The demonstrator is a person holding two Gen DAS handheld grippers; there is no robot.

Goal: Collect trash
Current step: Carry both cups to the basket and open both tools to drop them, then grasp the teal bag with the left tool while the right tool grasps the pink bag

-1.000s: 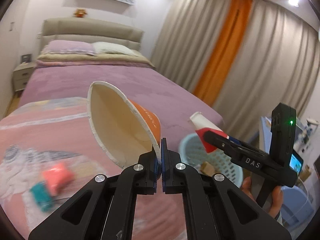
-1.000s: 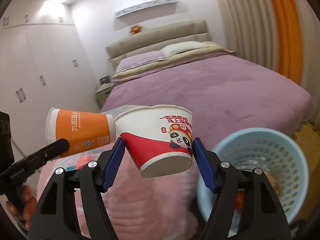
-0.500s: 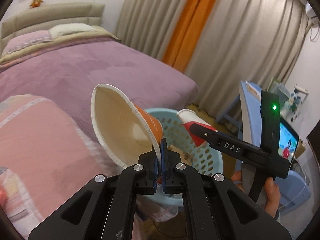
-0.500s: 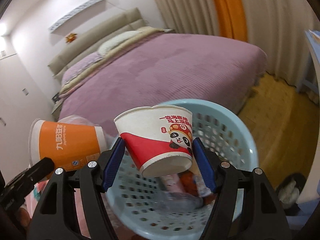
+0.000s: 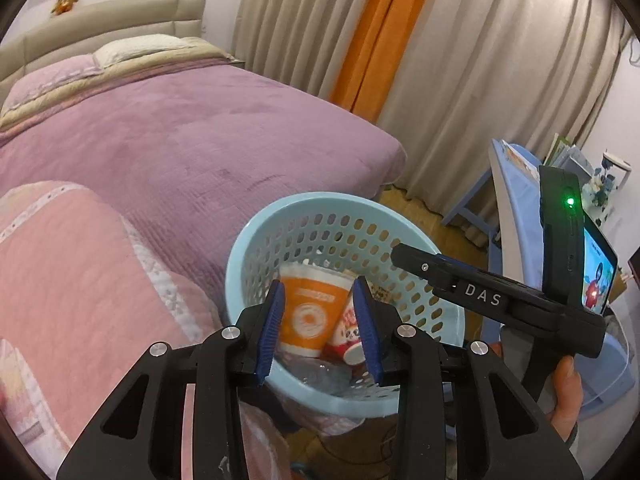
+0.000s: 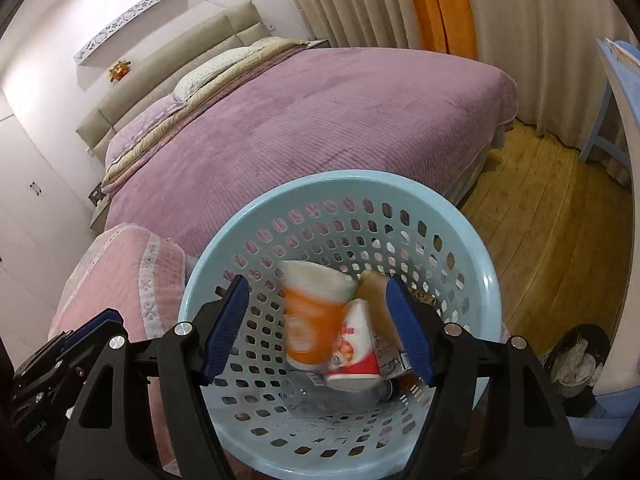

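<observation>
The bed [image 5: 192,136], under a purple cover, filled the space beyond and to the left of both pairs of fingers, with a pink quilt [image 5: 72,280] at its near end just left of them. Beige curtains [image 5: 480,80] with an orange strip hung far beyond.

The blue basket [image 6: 224,248] sat directly below and ahead of both grippers, beside the bed's corner on the wooden floor [image 6: 560,220].

The left gripper [image 5: 320,328] hovered over the basket's near rim. Its fingers [image 5: 272,328] had just been opening and stood partly apart, pressing on nothing; the cups seen between them lay lower down, inside the basket. The right gripper [image 6: 316,328] was above the basket's middle, its fingers [image 6: 224,324] spread wide and also gripping nothing. In the left view the right gripper [image 5: 400,256] reached over the basket's far rim, held by a hand [image 5: 564,392] at the right edge.

Inside the basket, straight below the gaps of both pairs of fingers, the orange cup [image 6: 308,320] appeared blurred, mouth up, against the red-and-white cup [image 6: 356,352] just right of it. A clear bottle [image 6: 320,396] lay on the bottom beneath them, nearer the fingers, and a brown piece [image 6: 376,300] stood by the right gripper's right finger.
</observation>
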